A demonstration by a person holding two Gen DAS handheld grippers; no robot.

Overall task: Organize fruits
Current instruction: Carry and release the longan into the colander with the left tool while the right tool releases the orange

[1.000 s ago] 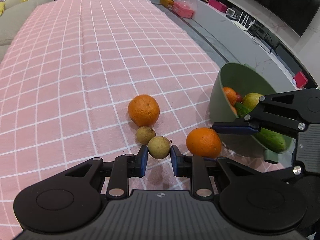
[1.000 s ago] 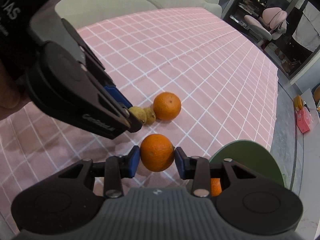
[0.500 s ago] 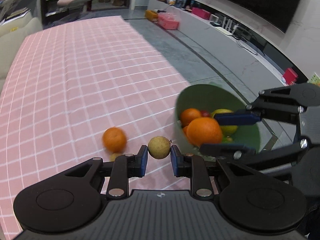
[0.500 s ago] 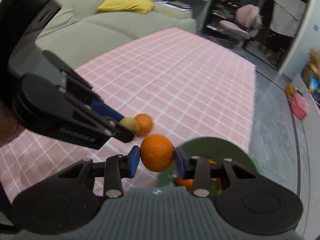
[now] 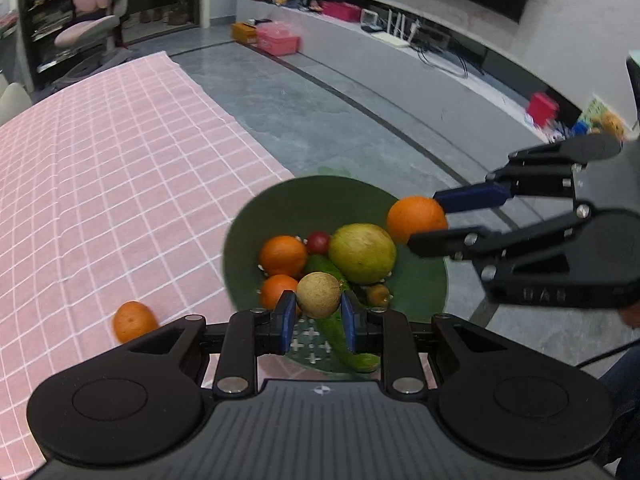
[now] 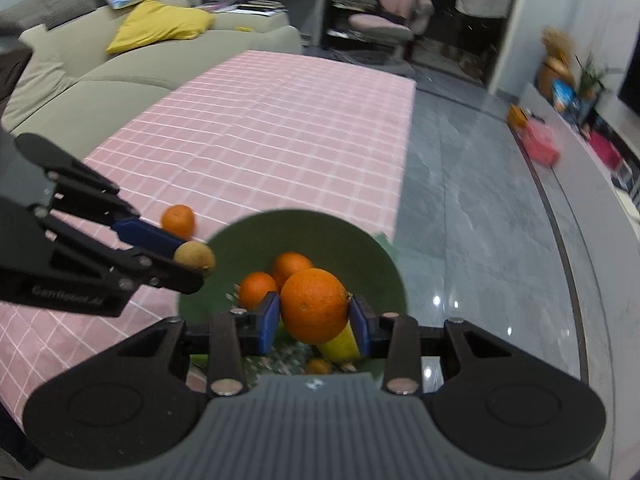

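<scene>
Both hands are loaded and parked over the green bowl (image 5: 280, 208), so this looks like the drop-off step. The left gripper (image 5: 318, 316) is clamped on a small brown fruit (image 5: 318, 295), pinched between the blue pads right at the tips. Straight below and past those fingers sit two oranges, a red fruit, a big yellow-green fruit and a cucumber, all in the bowl already. The right gripper (image 6: 314, 322) is squeezing an orange (image 6: 314, 305) between its pads, hanging over the bowl's near side, with more oranges just beyond its tips. One more orange (image 5: 134, 320) sits on the pink checked cloth (image 5: 100, 200), off to the left of the left fingers. Next up, I'd guess: dip each gripper a bit lower, let go gently so nothing bounces out, then go get the stray.
</scene>
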